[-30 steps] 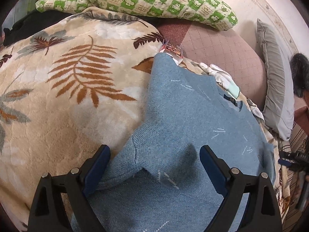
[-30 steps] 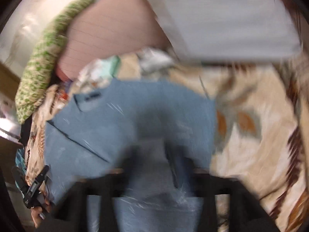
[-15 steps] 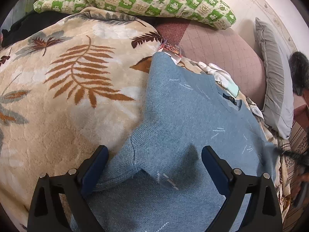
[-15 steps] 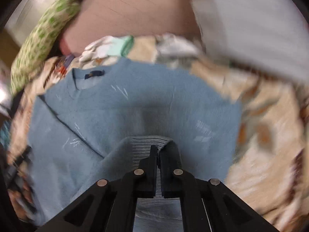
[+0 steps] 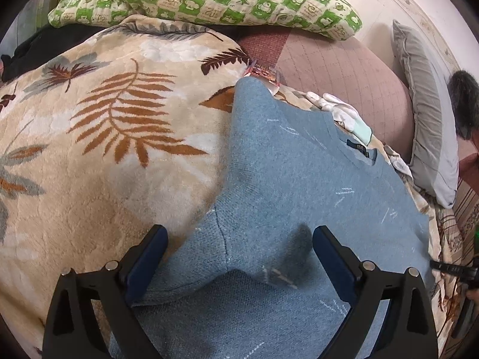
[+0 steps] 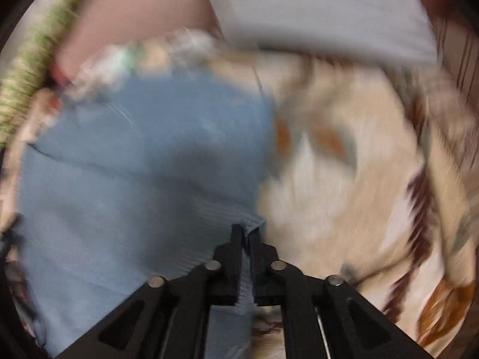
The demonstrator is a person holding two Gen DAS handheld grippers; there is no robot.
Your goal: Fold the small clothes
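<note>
Blue knitted sweater (image 5: 302,185) lies spread flat on the cream leaf-patterned fleece blanket (image 5: 98,161) covering the bed, collar toward the far pillows and hem toward both tools. The left tool (image 5: 239,257) hovers spread wide over the near sleeve, gripping nothing. The right tool (image 6: 246,239), opening slightly, pinches a ribbed edge at the sweater's right side, so it looks best placed to carry that side leftward across the body.
</note>
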